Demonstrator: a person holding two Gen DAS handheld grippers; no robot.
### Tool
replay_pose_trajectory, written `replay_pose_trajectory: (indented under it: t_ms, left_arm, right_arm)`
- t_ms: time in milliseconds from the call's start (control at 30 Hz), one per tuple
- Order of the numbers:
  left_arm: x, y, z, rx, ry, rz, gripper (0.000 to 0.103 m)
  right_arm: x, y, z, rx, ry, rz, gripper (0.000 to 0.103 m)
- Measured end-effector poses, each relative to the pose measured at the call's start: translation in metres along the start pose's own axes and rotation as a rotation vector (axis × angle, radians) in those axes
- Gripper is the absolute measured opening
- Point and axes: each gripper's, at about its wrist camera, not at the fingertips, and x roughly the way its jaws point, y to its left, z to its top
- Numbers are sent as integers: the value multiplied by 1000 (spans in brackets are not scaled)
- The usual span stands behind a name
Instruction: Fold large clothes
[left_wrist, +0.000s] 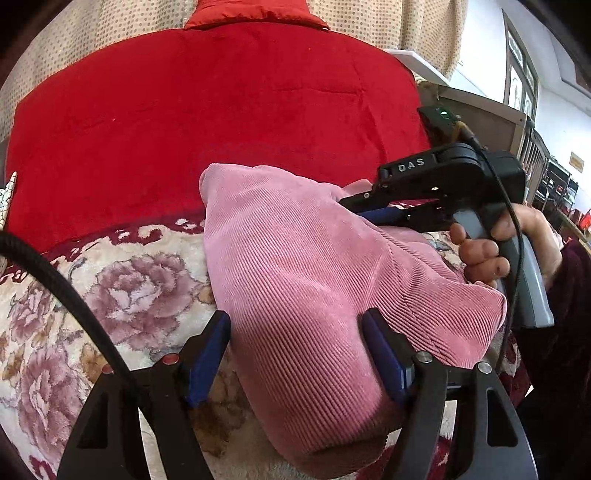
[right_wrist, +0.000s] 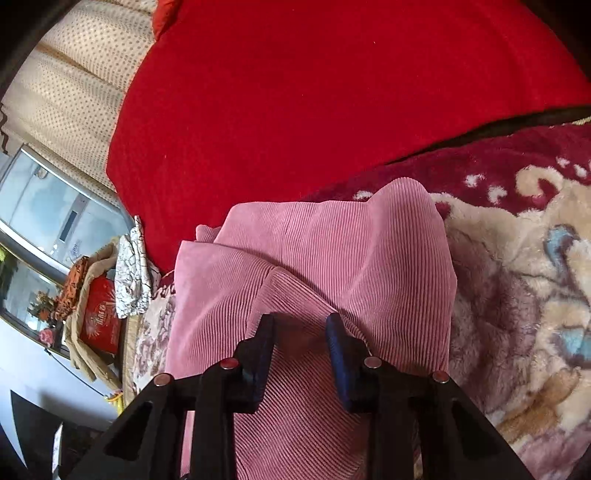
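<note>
A pink corduroy garment (left_wrist: 306, 266) lies folded into a thick bundle on a floral plush blanket (left_wrist: 122, 288). My left gripper (left_wrist: 295, 332) is open, its blue-padded fingers (left_wrist: 207, 354) astride the near end of the bundle. My right gripper (left_wrist: 354, 208) shows in the left wrist view at the bundle's far right side, jaws partly apart over the cloth. In the right wrist view the right gripper (right_wrist: 301, 332) stands open over a fold of the pink garment (right_wrist: 332, 251), not clamping it.
A red velvet blanket (left_wrist: 221, 110) covers the bed behind the garment. A dotted beige curtain (right_wrist: 66, 92) hangs beyond. A wooden bed frame (left_wrist: 491, 122) is at the right. A box with red packaging (right_wrist: 99, 321) and a patterned cloth (right_wrist: 133, 266) sit at the bedside.
</note>
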Motion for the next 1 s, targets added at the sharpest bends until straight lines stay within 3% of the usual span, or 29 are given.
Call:
replay_pose_trajectory:
  t_ms: [133,367,500,633,700,833,867,933,1000]
  left_arm:
    - [-1,-2,-1,22,-10,25,75]
    - [-2,-5,-1,28,-14,46,75]
    - [-1,-6,-1,24,-12,51,75]
    - [-8,-5,6,31,-17,39,75]
    - [-23,1,12,31,-70,39,75]
    - [-40,28,19,-90,-166,103,75]
    - [-40,39,20,-159,-181,115,75]
    - [-30,49,21,-215,-162,138,75]
    - [-11,44,21,-181,-93,178,75]
  right_arm:
    - [-19,20,-12,-39,-26,-38,34]
    - [-73,45,-48,-155,-98,-7,36]
    - [-45,31,-64,-149,-3,-81,36]
    - [-48,21,-66,-130,-26,-45,36]
    - [-55,21,-65,-116,-32,-23,36]
    - [-72,24,-61,-134,-90,-6,36]
    - [-80,26,-58,-135,-127,16,37]
    - [-90,27,-53,-124,-189,55,37]
    - [-90,23,-49,-101,-219,57,37]
